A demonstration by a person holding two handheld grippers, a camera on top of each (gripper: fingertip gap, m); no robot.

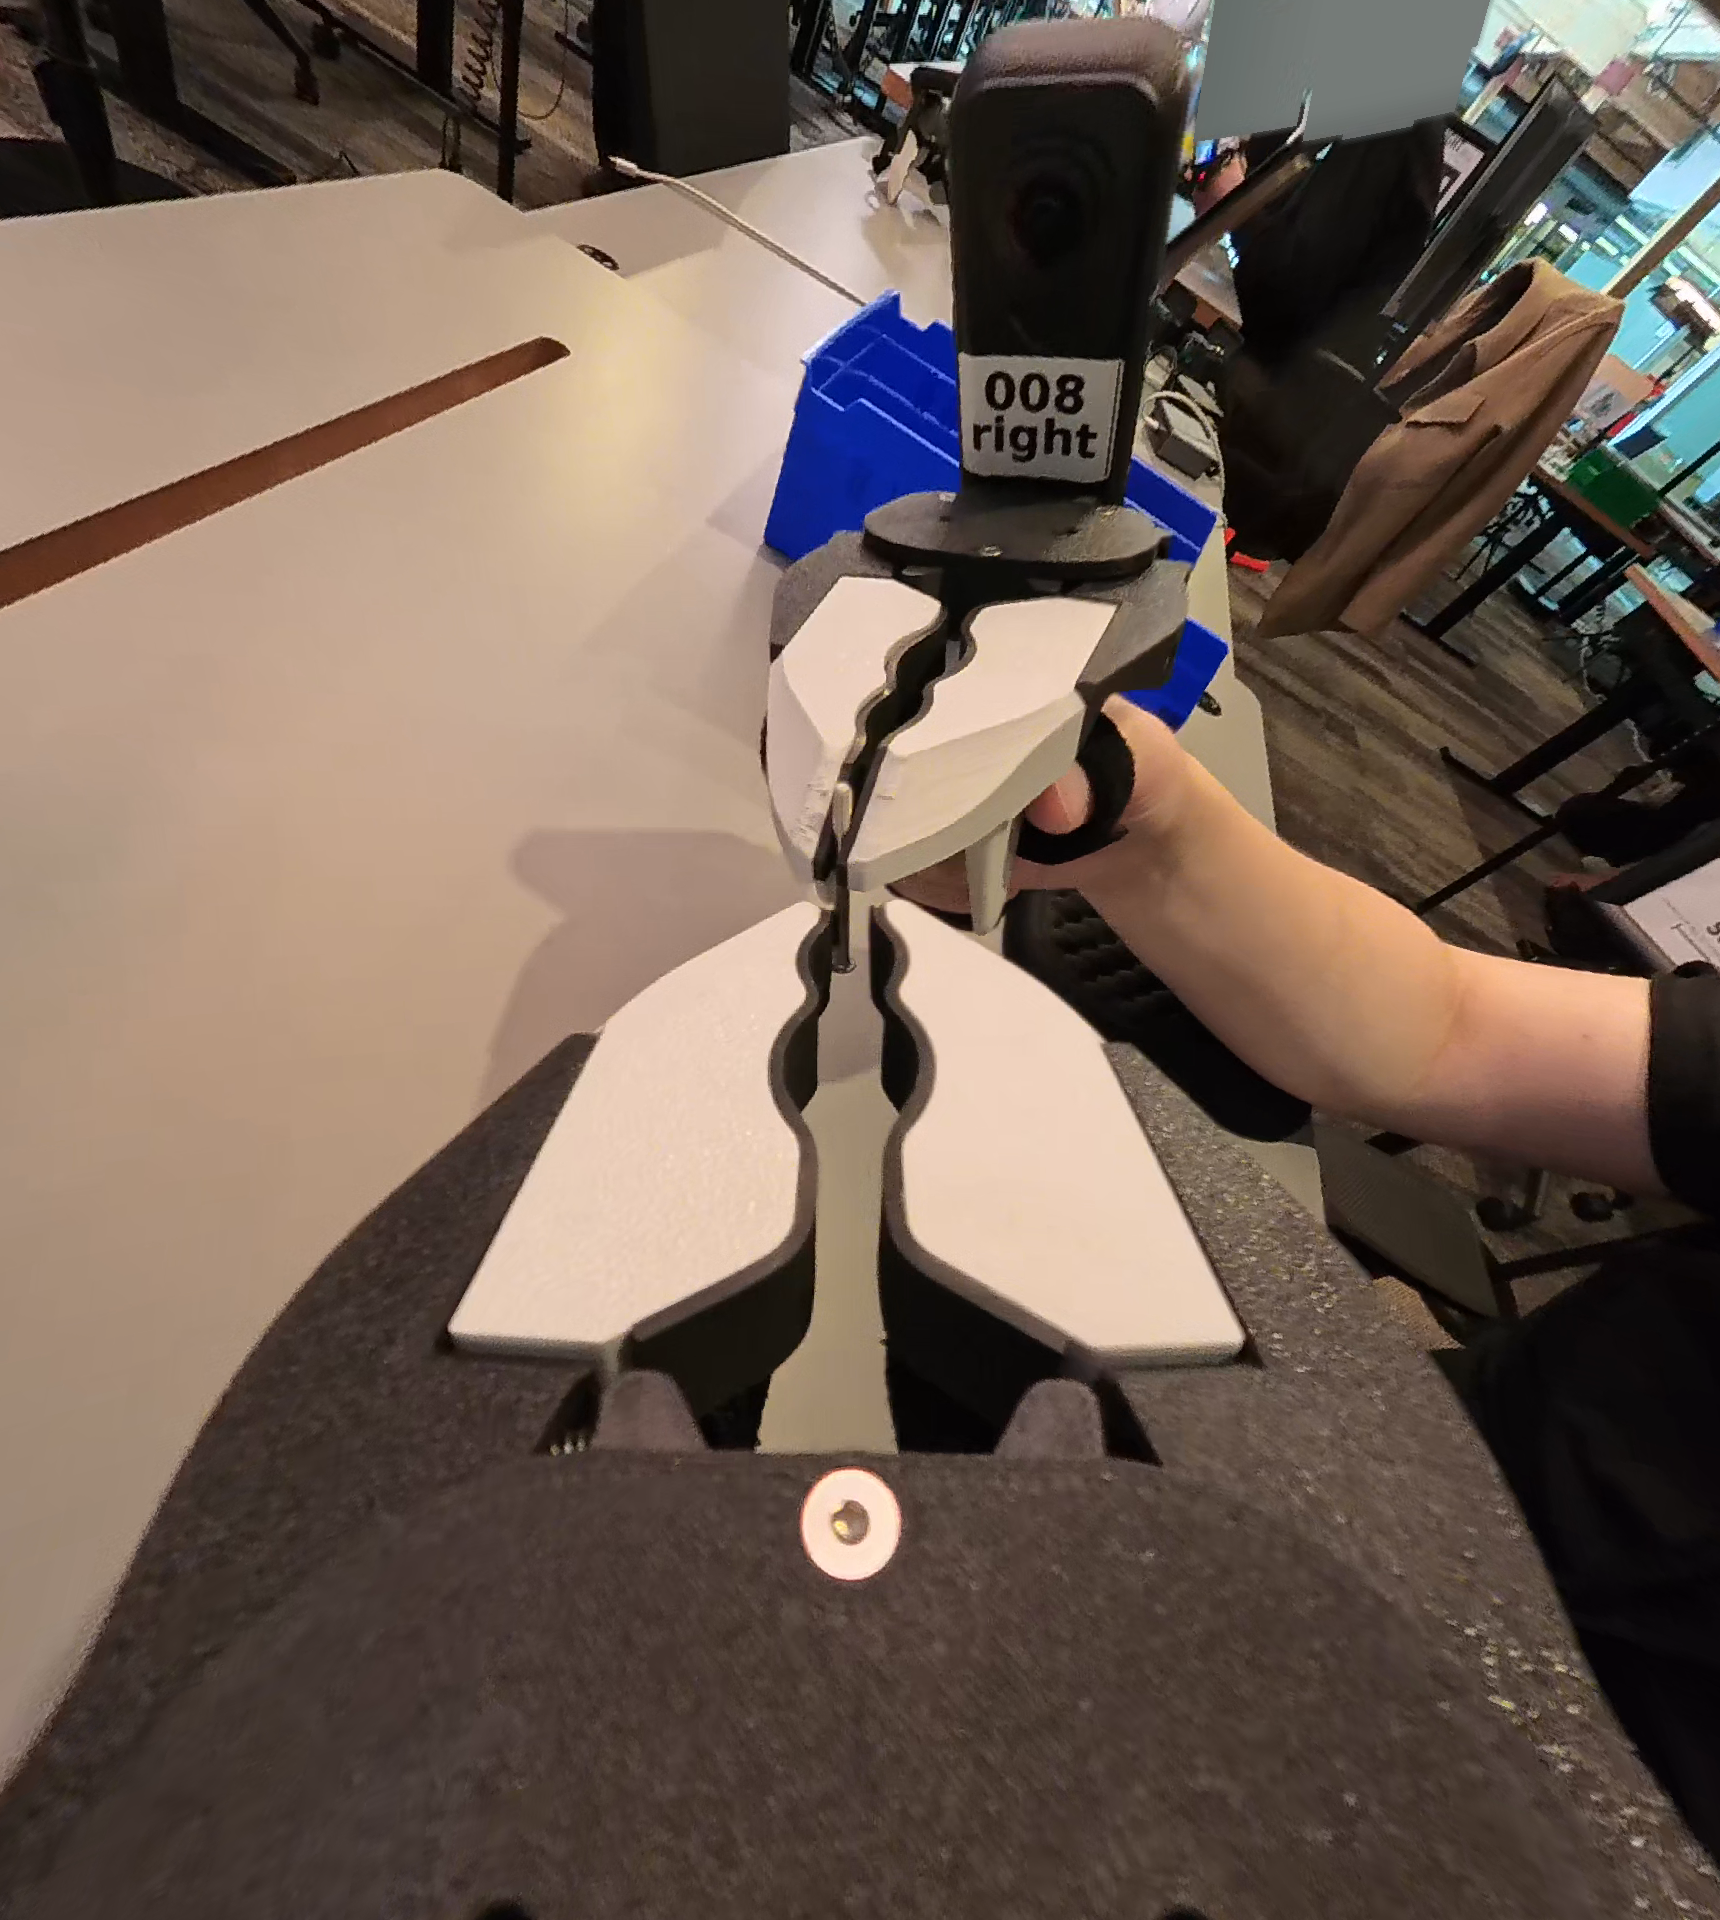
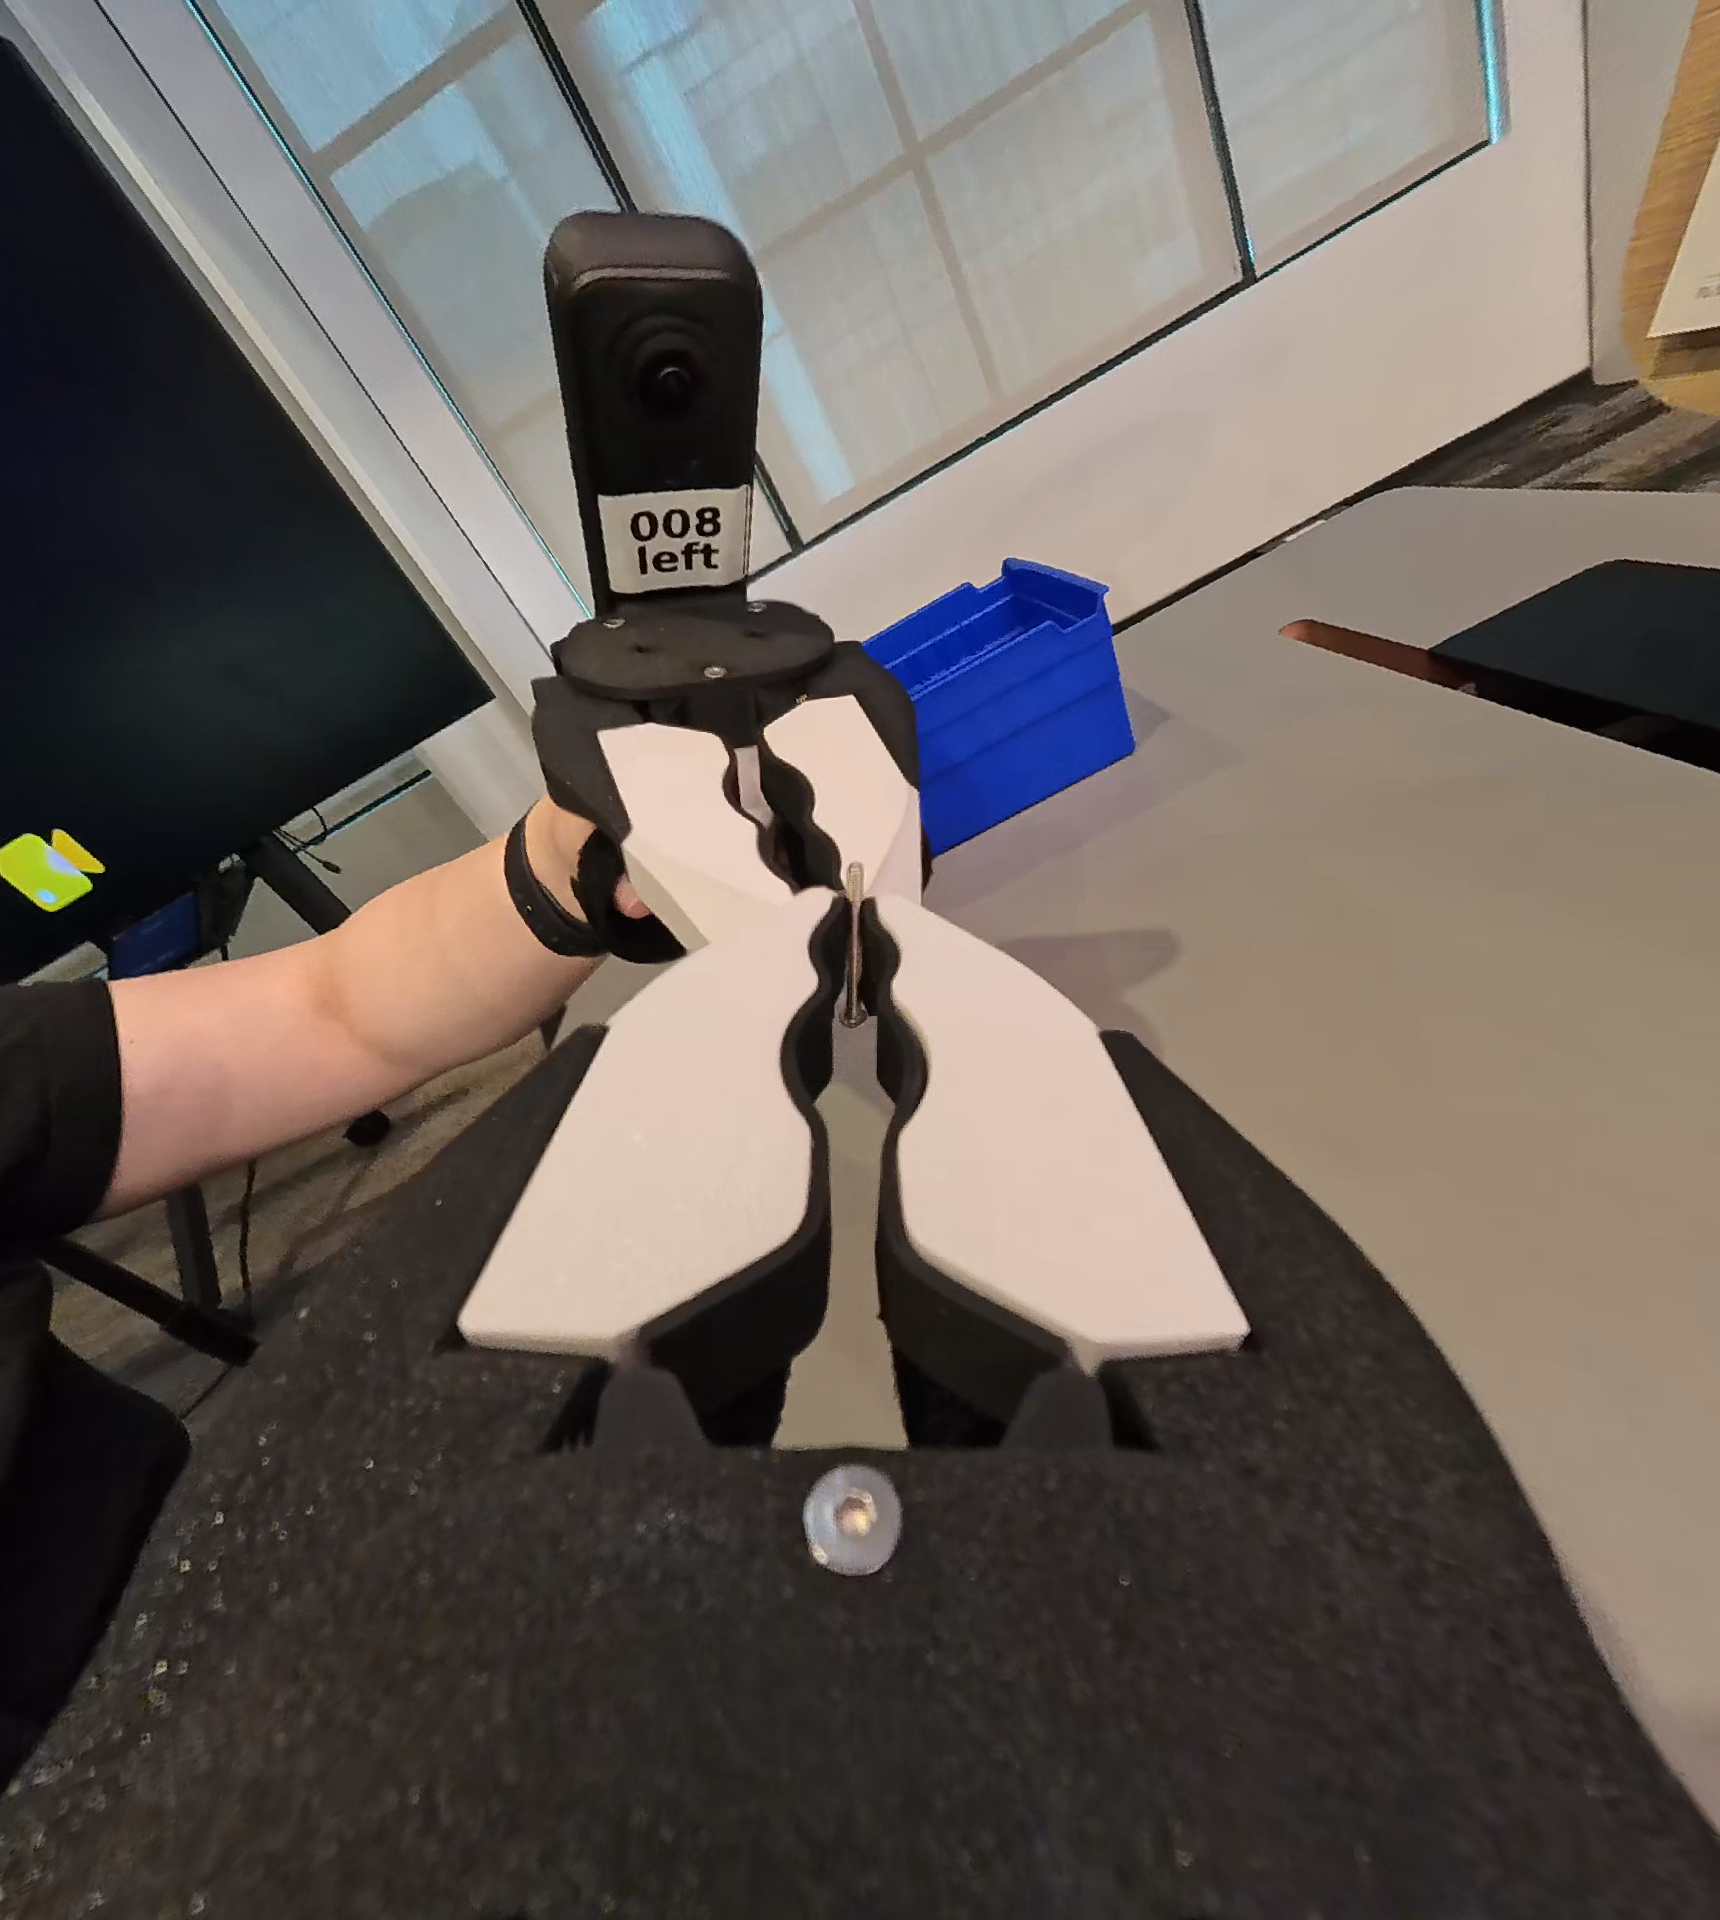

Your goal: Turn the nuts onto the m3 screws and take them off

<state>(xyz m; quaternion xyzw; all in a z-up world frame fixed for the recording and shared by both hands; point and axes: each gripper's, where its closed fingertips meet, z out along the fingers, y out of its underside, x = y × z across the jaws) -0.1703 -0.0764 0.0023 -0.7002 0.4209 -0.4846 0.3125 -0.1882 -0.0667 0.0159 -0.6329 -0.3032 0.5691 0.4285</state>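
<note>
Both grippers meet tip to tip above the grey table (image 1: 316, 727). My right gripper (image 2: 851, 909) is shut on a thin metal M3 screw (image 2: 851, 966); the head sits back between the pads and the tip pokes out toward the left gripper. In the left wrist view the right gripper (image 1: 838, 881) points the screw (image 1: 841, 935) down into the narrow gap at my left gripper (image 1: 843, 920). A small bright bit at the screw's end may be a nut; too small to tell. The left fingers (image 2: 690, 810) stand slightly apart, their tips hidden.
A blue plastic bin (image 1: 866, 436) stands on the table behind the grippers, also in the right wrist view (image 2: 1012, 686). A brown slot (image 1: 264, 468) cuts the tabletop. A dark mat (image 2: 1614, 644) lies far right. A large dark monitor (image 2: 108, 520) stands beside the table. A person's forearms hold both grippers. Left and right tips are no more than a few centimetres apart.
</note>
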